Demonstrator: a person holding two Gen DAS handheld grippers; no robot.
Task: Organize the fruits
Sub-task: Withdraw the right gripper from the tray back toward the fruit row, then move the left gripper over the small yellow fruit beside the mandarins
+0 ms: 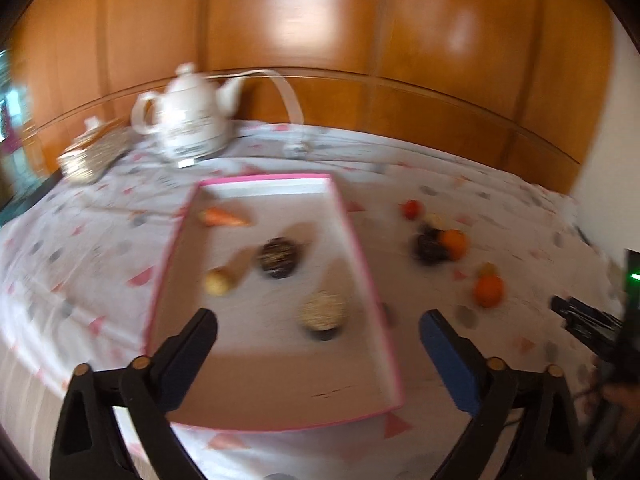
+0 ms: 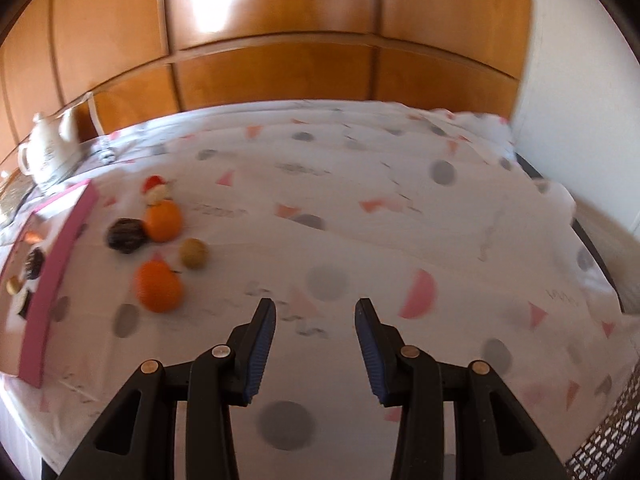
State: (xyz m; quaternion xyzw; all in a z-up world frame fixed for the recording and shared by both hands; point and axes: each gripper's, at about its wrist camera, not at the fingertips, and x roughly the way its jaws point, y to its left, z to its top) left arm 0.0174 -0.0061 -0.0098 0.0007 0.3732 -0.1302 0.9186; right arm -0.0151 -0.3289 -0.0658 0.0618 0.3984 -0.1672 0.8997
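A pink-rimmed tray [image 1: 360,248] lies on the patterned cloth. It holds a carrot [image 1: 224,217], a dark round fruit [image 1: 279,258], a small yellow fruit [image 1: 217,281] and a pale speckled one [image 1: 324,312]. My left gripper [image 1: 318,316] hovers over the tray's near half, open wide and empty. Right of the tray lie two oranges [image 2: 159,286] [image 2: 163,220], a dark fruit [image 2: 126,235], a brownish fruit [image 2: 193,253] and a small red-and-white piece [image 2: 155,188]. My right gripper [image 2: 315,304] hangs over bare cloth to the right of them, jaws apart with nothing between.
A white teapot [image 1: 188,120] and a small lidded pot [image 1: 86,156] stand at the back left, in front of wooden cabinet doors [image 1: 360,40]. A perforated mesh object [image 2: 612,440] sits at the table's near right corner. The pictures are blurred.
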